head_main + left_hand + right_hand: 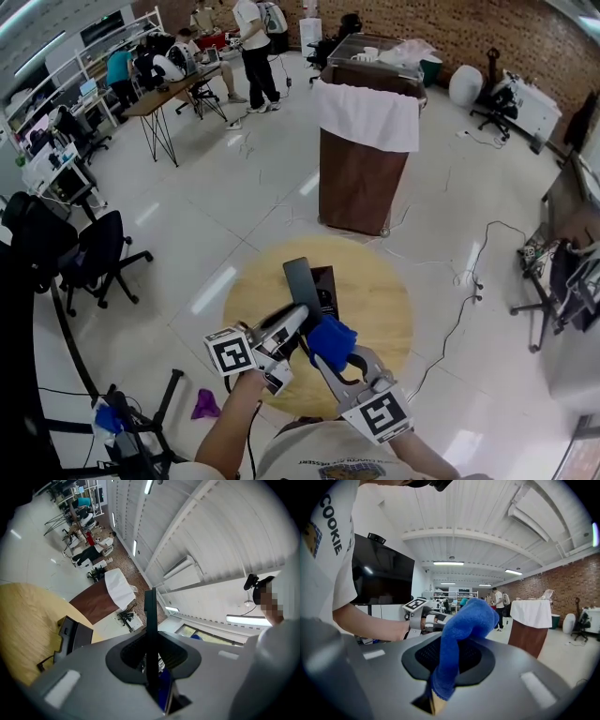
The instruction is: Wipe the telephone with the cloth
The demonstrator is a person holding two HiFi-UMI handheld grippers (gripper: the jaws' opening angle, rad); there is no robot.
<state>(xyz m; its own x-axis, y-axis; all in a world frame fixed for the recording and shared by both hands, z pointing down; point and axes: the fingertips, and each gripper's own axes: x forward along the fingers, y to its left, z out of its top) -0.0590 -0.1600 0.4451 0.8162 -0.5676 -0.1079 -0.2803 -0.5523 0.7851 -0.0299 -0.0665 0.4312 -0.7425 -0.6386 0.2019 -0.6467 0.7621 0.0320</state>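
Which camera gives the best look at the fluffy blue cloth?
The right gripper view: the fluffy blue cloth fills its middle, pinched in the right claw. The head view shows it small, bunched beside the black telephone handset. The left gripper view shows at most a blue sliver.

cloth (464, 620): blue | telephone handset (302, 281): black | my left gripper (298, 319): grey, black-and-white square markers | my right gripper (330, 354): same | table (380, 300): pale wood grain | cabinet (356, 183): brown | drape (367, 114): white | floor (244, 216): glossy white | wall (422, 23): red brick
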